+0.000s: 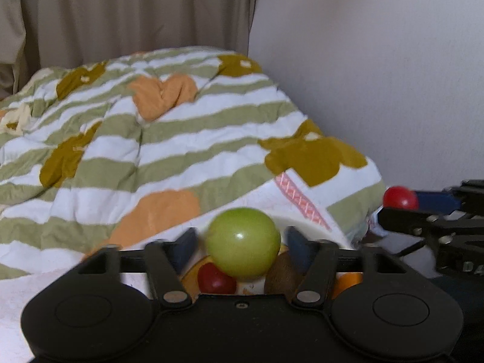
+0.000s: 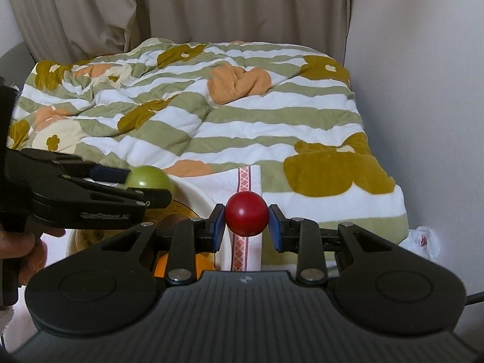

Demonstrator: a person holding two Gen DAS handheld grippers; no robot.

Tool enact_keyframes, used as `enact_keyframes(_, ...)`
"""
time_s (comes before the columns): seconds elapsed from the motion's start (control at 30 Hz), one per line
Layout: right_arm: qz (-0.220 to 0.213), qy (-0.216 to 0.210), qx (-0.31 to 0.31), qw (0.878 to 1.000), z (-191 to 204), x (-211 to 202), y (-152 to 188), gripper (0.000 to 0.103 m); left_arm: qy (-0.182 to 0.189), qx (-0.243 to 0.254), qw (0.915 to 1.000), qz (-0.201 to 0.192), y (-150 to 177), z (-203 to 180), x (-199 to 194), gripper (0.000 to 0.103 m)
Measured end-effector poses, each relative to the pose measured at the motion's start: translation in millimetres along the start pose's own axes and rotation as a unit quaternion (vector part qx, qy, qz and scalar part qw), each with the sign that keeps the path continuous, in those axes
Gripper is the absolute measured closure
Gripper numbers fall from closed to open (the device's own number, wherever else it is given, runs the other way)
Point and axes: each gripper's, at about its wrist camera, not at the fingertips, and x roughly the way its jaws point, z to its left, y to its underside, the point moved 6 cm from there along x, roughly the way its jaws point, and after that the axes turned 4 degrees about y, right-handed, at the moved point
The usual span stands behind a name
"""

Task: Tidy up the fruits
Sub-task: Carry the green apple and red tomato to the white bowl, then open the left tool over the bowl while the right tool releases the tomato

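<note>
My left gripper (image 1: 242, 242) is shut on a green apple (image 1: 243, 242) and holds it above a cream plate (image 2: 199, 195). Under it lie a red fruit (image 1: 216, 279), a brown kiwi (image 1: 281, 275) and an orange (image 1: 348, 282). My right gripper (image 2: 246, 219) is shut on a red ball-shaped fruit (image 2: 246, 217), held in the air to the right of the plate. In the left wrist view the right gripper (image 1: 402, 201) shows at the right with the red fruit (image 1: 399, 198). In the right wrist view the left gripper (image 2: 142, 181) shows at the left with the green apple (image 2: 148, 177).
A rumpled quilt (image 2: 211, 115) with green stripes and flower shapes covers the bed behind. Beige curtains (image 2: 181, 9) hang at the back. A white wall (image 1: 378, 60) stands at the right. A white cloth (image 2: 245, 181) with a pink patterned band lies beside the plate.
</note>
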Motion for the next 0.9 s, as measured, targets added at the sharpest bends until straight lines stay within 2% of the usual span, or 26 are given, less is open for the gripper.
enact_keyframes(0.07,-0.003,-0.001,-0.001,1.0,-1,0,0,0.057,-0.005,0.001,0.9998,-0.019,-3,0,-11,0.005)
enact_keyframes(0.27,-0.014,-0.012,-0.009,1.0,4,-8,0,0.057,-0.044,-0.004,0.9984,-0.035,0,12,-46,0.005)
enact_keyframes(0.47,-0.023,-0.037,-0.027,0.999,23,-20,-3,0.057,-0.083,-0.035,0.9941,-0.06,7,29,-88,0.004)
enact_keyframes(0.67,-0.025,-0.073,-0.078,0.994,57,-25,3,0.057,-0.108,-0.07,0.989,-0.074,24,40,-118,0.004)
enact_keyframes(0.9,-0.013,-0.094,-0.157,0.983,94,-20,33,0.057,-0.12,-0.107,0.9843,-0.072,57,45,-138,0.004)
